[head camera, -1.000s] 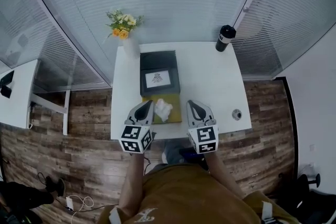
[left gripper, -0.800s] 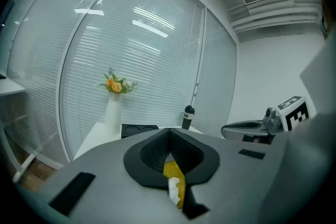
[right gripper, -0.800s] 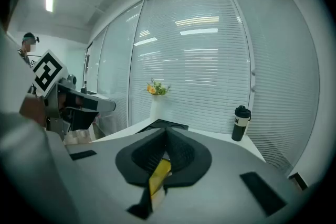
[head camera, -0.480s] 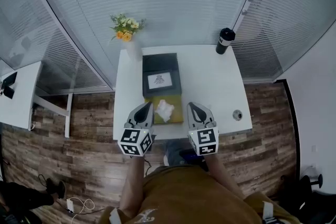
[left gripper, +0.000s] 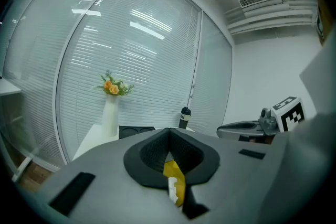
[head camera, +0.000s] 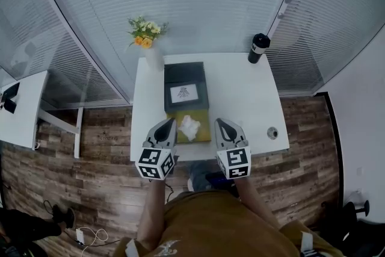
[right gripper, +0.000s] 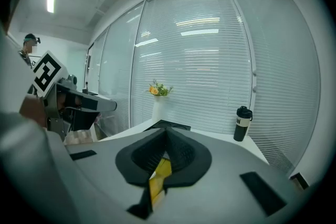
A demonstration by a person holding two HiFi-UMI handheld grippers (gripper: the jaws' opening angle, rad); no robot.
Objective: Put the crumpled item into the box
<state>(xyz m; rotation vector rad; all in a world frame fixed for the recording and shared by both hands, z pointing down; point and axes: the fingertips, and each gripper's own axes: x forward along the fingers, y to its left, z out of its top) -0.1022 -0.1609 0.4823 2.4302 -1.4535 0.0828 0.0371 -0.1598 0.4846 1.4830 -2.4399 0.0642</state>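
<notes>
A white table stands before slatted blinds, and on it a dark box lies with an olive-yellow pad against its near side. The left gripper and right gripper hang over the table's near edge, one on either side of the pad. Both have their jaws pressed together at the tips, gripping nothing. A vase of flowers and a black bottle stand at the far corners. The white crumpled item sits on the pad between the grippers, outside the box.
</notes>
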